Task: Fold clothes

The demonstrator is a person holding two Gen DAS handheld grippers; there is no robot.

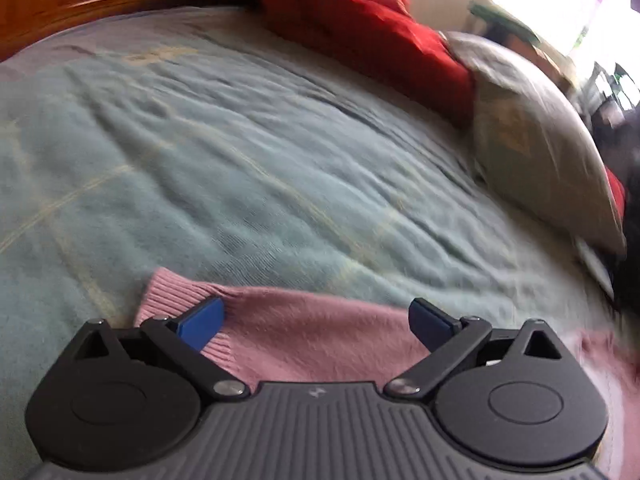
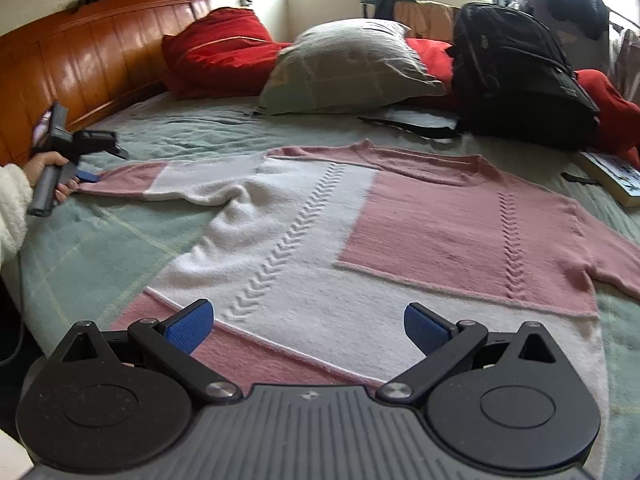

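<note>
A pink and white knit sweater [image 2: 360, 216] lies spread flat, front up, on the green blanket [image 2: 100, 240]. Its hem is nearest the right wrist camera and its collar is at the far side. My right gripper [image 2: 308, 326] is open just above the hem, holding nothing. My left gripper [image 1: 316, 324] is open at the end of the left sleeve. The ribbed pink cuff [image 1: 176, 300] lies under and between its blue pads [image 1: 200, 324]. From the right wrist camera, the left gripper [image 2: 86, 177] shows at the far left, held by a hand in a white sleeve.
Red pillows [image 2: 216, 52] and a grey pillow [image 2: 344, 68] lie along the far side, by the wooden headboard [image 2: 80, 64]. A black backpack [image 2: 516, 76] sits beyond the collar, with a book [image 2: 612, 178] to its right. The bed's left edge drops off near the hand.
</note>
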